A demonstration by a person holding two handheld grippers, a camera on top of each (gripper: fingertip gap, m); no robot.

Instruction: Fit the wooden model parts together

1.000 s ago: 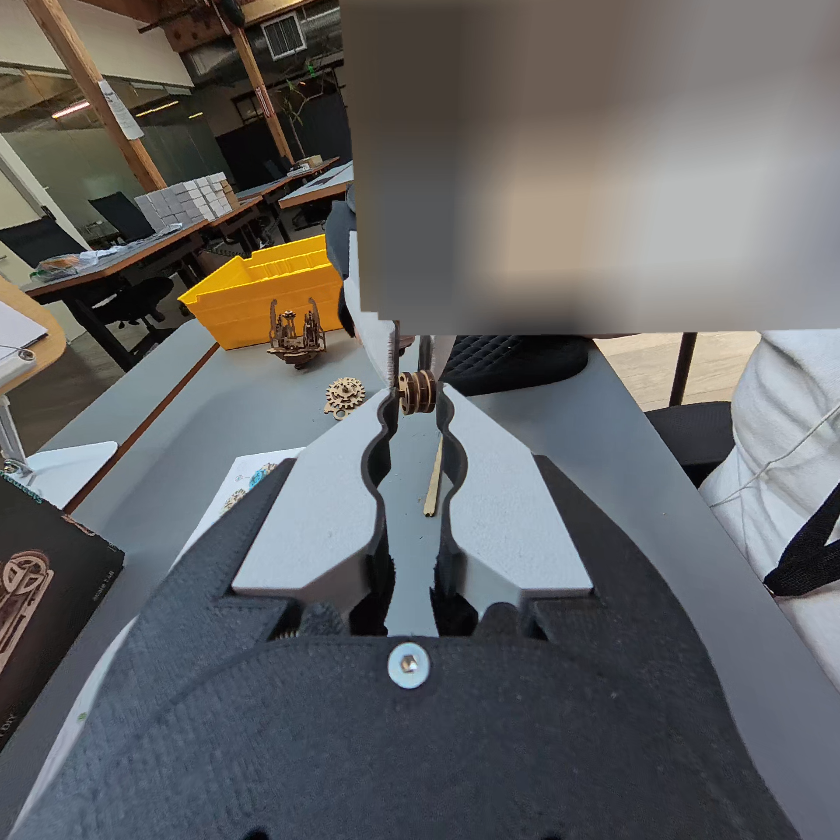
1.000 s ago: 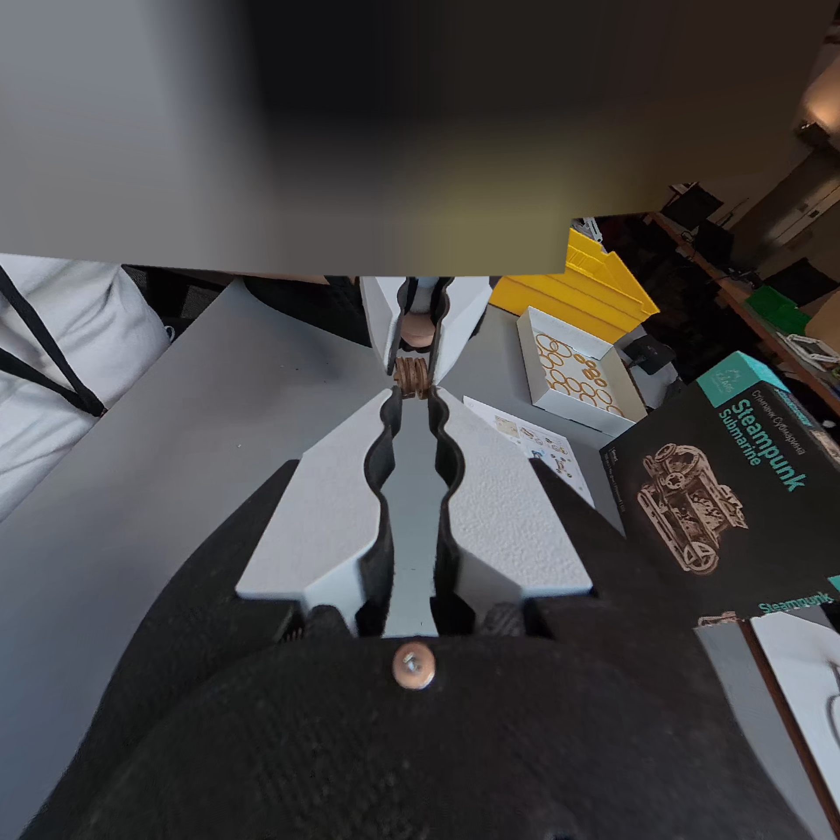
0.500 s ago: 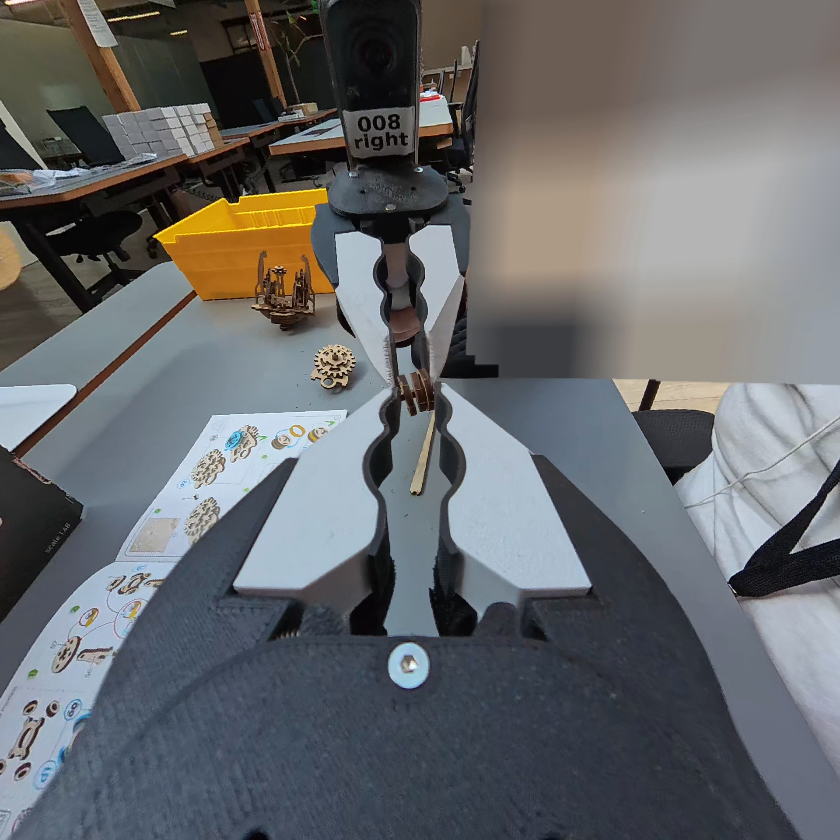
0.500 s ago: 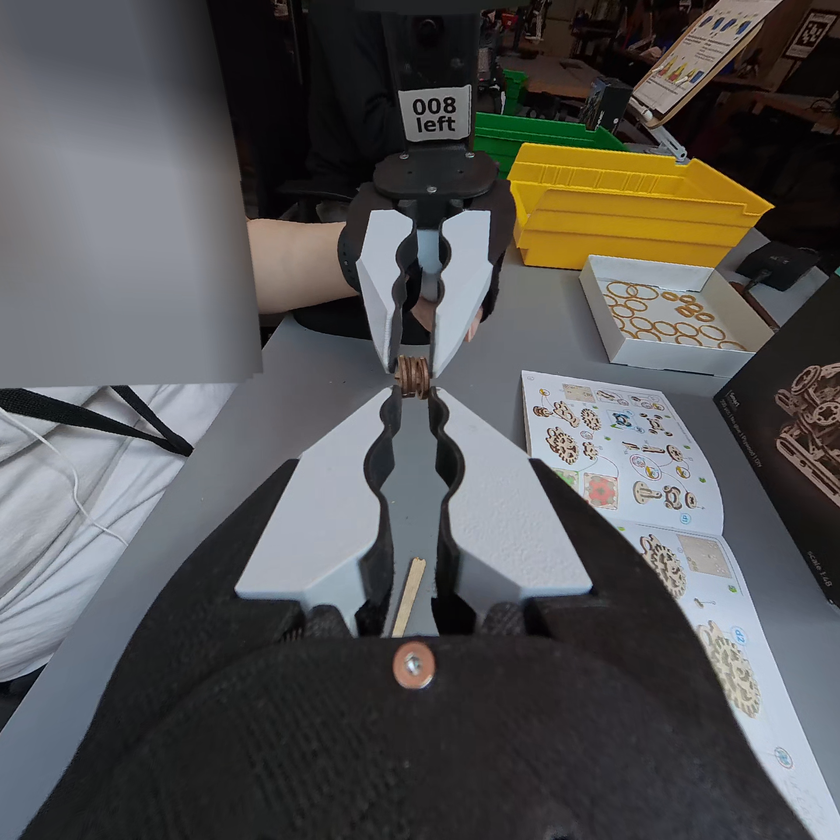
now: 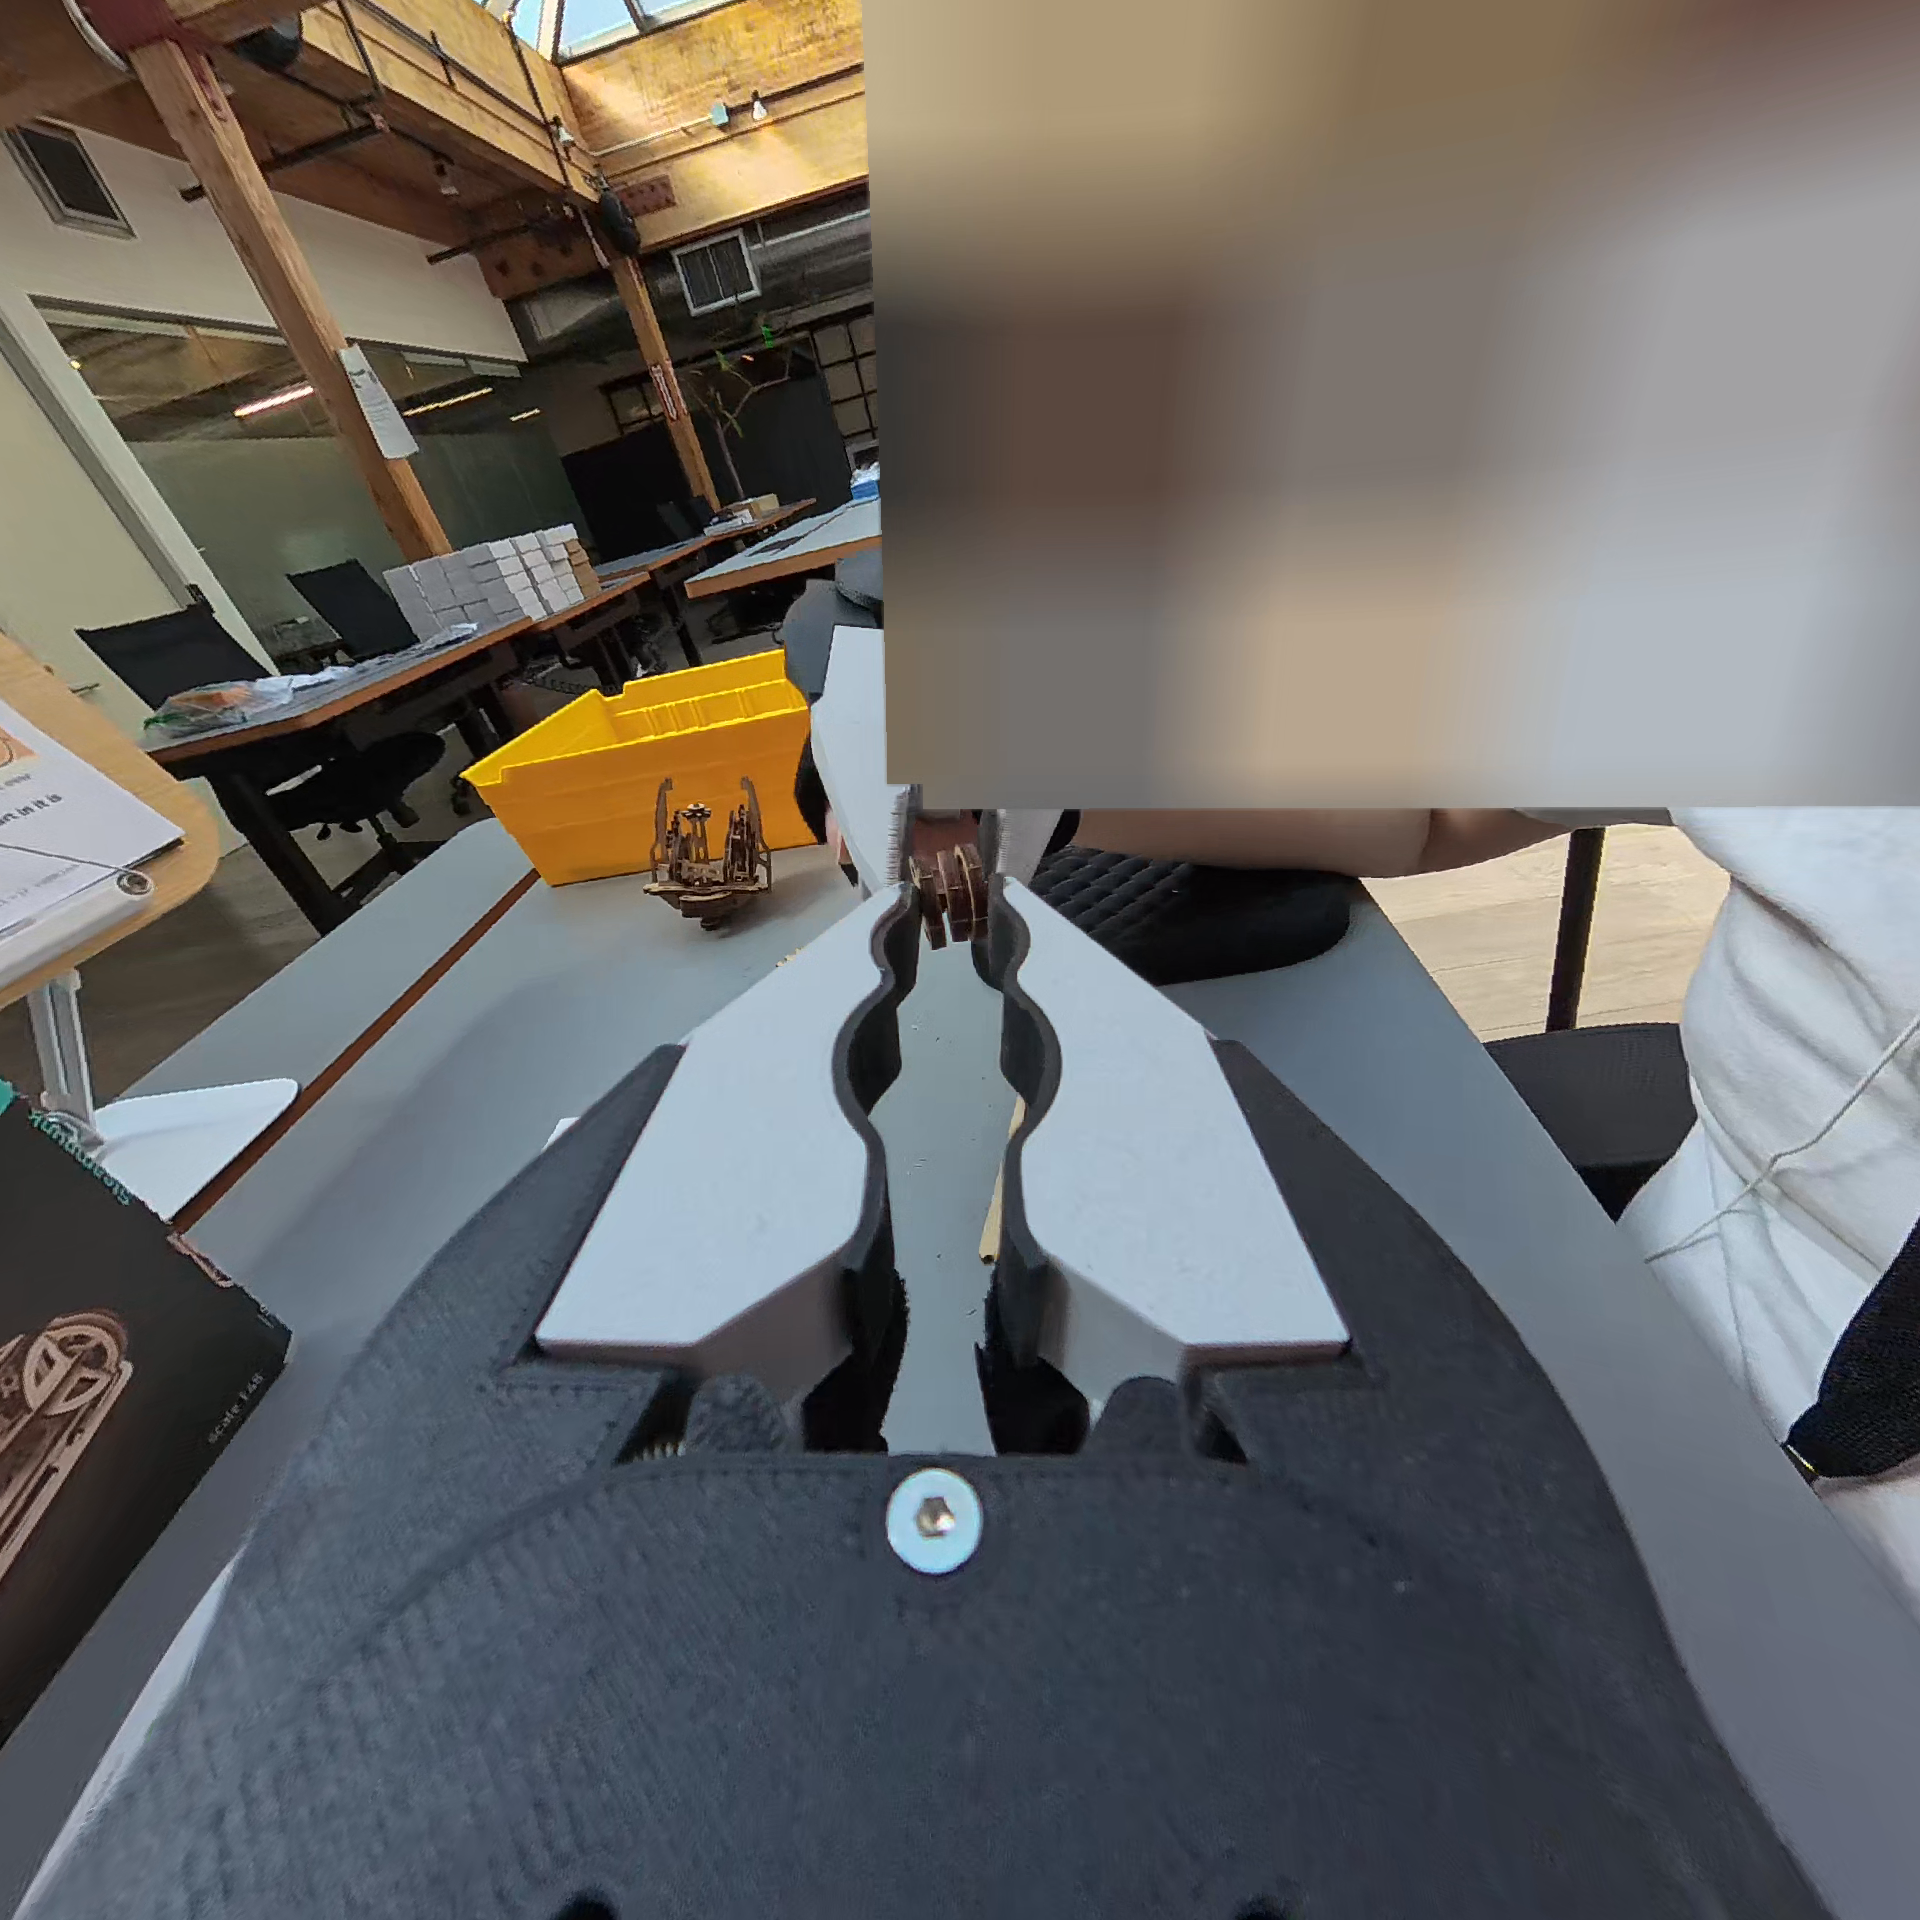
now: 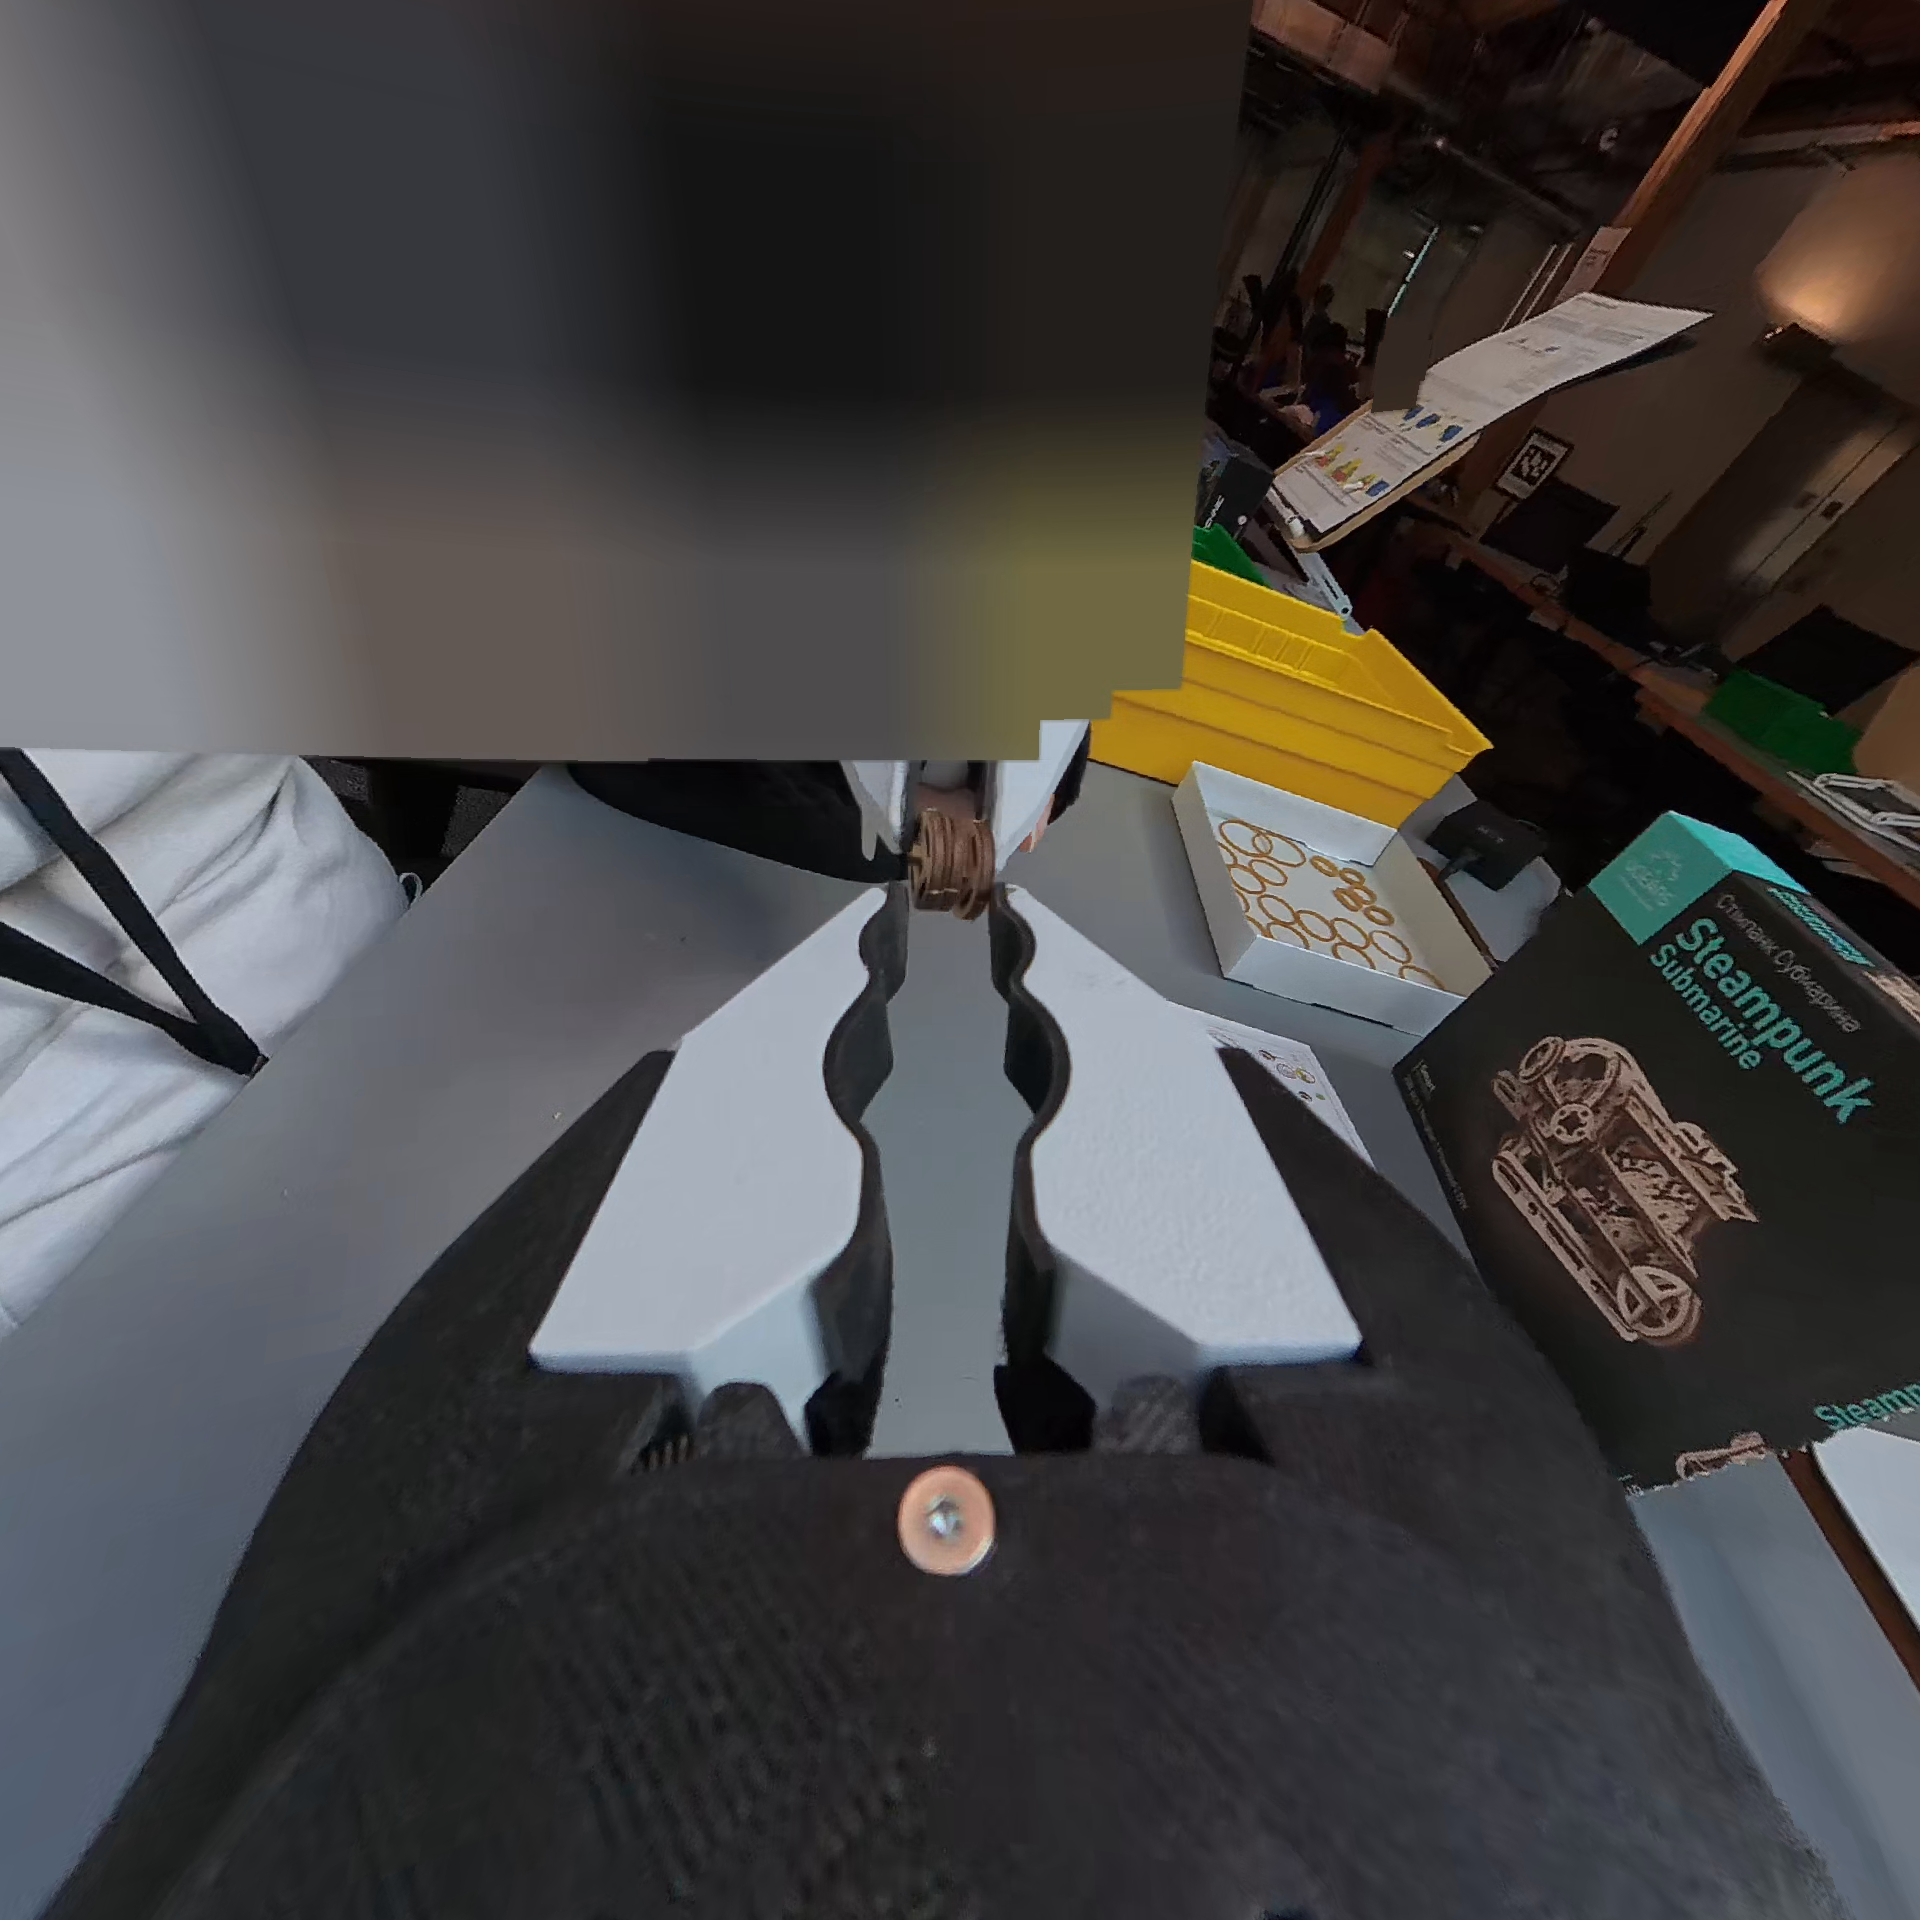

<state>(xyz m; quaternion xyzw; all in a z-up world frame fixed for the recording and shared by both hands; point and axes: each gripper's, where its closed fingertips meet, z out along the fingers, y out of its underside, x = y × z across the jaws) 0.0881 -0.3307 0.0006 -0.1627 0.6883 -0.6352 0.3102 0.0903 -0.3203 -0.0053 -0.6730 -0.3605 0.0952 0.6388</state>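
Note:
A small stack of wooden discs [image 5: 951, 888] is held in the air above the grey table [image 5: 623, 997], pinched from both sides. My left gripper [image 5: 951, 914] is shut on its near side. My right gripper's fingers [image 5: 857, 790] meet it from the far side, mostly hidden by a blur patch. In the right wrist view the same disc stack [image 6: 951, 862] sits at the tips of my right gripper [image 6: 945, 914], which is shut on it, and the left gripper's fingers [image 6: 1039, 790] are just behind. A thin wooden stick [image 5: 1003, 1174] lies on the table below the left gripper.
A built wooden sub-assembly [image 5: 707, 862] stands before a yellow bin [image 5: 644, 769]. A black model box [image 6: 1683, 1122], a white tray of wooden rings [image 6: 1320, 904] and an instruction sheet [image 6: 1278, 1060] lie to the right. A person in white [image 5: 1797, 1091] sits close by. Only a small space, under 4 cm, lies between the two pairs of fingers.
Half a second ago both views looked down on the table and the booklet; now both have pitched back up, as one second ago. The disc stack has stayed between both pairs of tips.

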